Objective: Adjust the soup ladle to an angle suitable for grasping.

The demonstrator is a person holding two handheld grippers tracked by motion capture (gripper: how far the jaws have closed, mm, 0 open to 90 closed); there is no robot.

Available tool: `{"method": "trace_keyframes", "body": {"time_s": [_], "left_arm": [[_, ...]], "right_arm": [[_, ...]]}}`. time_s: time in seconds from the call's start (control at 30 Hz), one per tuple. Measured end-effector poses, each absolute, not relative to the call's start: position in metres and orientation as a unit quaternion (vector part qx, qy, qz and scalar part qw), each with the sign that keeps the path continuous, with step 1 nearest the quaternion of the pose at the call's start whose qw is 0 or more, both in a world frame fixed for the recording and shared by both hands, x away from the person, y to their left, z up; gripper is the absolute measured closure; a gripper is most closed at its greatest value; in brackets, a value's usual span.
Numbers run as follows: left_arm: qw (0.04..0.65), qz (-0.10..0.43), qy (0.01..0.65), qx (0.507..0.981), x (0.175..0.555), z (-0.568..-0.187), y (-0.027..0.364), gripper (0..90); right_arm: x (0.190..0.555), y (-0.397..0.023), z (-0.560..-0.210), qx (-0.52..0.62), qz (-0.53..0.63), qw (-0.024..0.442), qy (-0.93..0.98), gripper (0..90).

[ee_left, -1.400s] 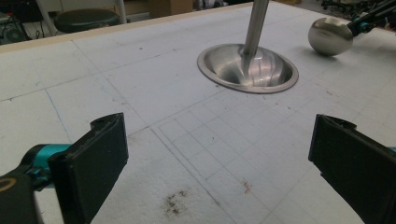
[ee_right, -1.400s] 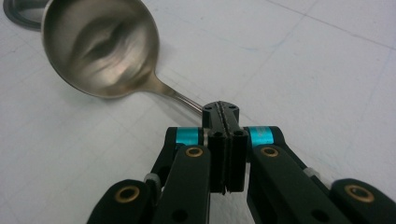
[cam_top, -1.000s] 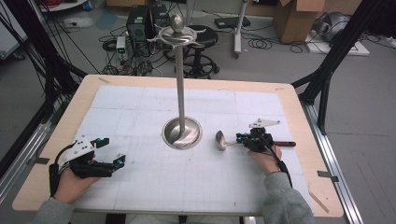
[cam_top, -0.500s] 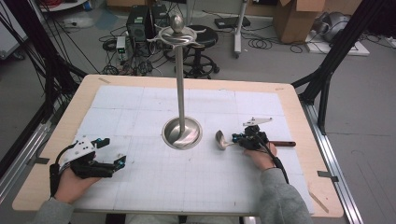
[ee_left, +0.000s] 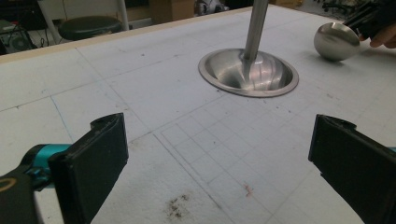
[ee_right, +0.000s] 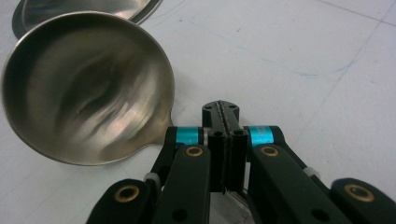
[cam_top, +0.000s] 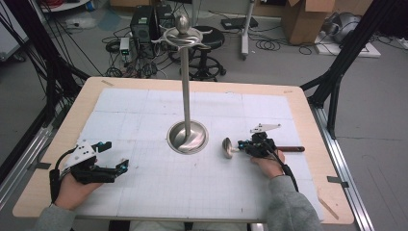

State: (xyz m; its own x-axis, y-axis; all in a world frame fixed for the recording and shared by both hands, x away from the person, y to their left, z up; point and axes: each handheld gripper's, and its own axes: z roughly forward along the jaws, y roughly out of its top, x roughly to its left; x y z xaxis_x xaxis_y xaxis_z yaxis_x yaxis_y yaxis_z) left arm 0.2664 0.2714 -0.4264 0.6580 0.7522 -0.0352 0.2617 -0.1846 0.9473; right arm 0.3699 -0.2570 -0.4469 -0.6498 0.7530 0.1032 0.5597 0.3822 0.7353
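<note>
Looking down from the high view, the ladle (cam_top: 260, 147) lies on the table's (cam_top: 144, 101) white mat, right of the stand (cam_top: 186, 96). Its long axis runs across the table: the bowl (cam_top: 227, 147) points toward the stand's dished base (cam_top: 187, 137), the dark handle end (cam_top: 291, 149) points to the table's right edge. The right gripper (cam_top: 243, 146) sits on the handle just behind the bowl, jaws clenched, with the right hand (cam_top: 268, 163) behind it. The left gripper (cam_top: 124, 166) rests well apart near the left front edge, pointing toward the stand, so the right hand is plainly the nearer one. The stand's hooked top (cam_top: 183, 34) is high above the ladle; judging by that, the coming move turns on lifting the far handle end up to those hooks.

From the left gripper view, the jaws stand wide and released, nothing between them. The base (ee_left: 248, 72) lies ahead and the bowl (ee_left: 336, 41) shows beyond it at upper right, beside the other gripper.

From the right gripper view, the jaws press tight together around the ladle's thin neck, which passes under them; the gripper (ee_right: 225, 116) points along the handle, the bowl (ee_right: 88, 86) just ahead and to its left, hollow side showing. A rim of the base (ee_right: 88, 9) shows beyond, close to the bowl but not clearly touching.
</note>
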Motion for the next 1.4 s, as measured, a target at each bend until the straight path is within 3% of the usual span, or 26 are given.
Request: {"method": "trace_keyframes", "body": {"time_s": [0.33,0.93,1.4], "left_arm": [[0.536,0.229,0.335,0.74,0.263,-0.426,0.268,5.4],[0.552,0.214,0.313,0.743,0.227,-0.424,0.255,5.4],[0.551,0.21,0.316,0.743,0.228,-0.425,0.256,5.4]], "right_arm": [[0.356,-0.257,-0.447,0.381,0.389,0.124,0.83,90.0],[0.282,-0.273,-0.448,0.376,0.396,0.125,0.828,90.0],[0.272,-0.297,-0.435,0.388,0.429,0.151,0.802,90.0]]}}
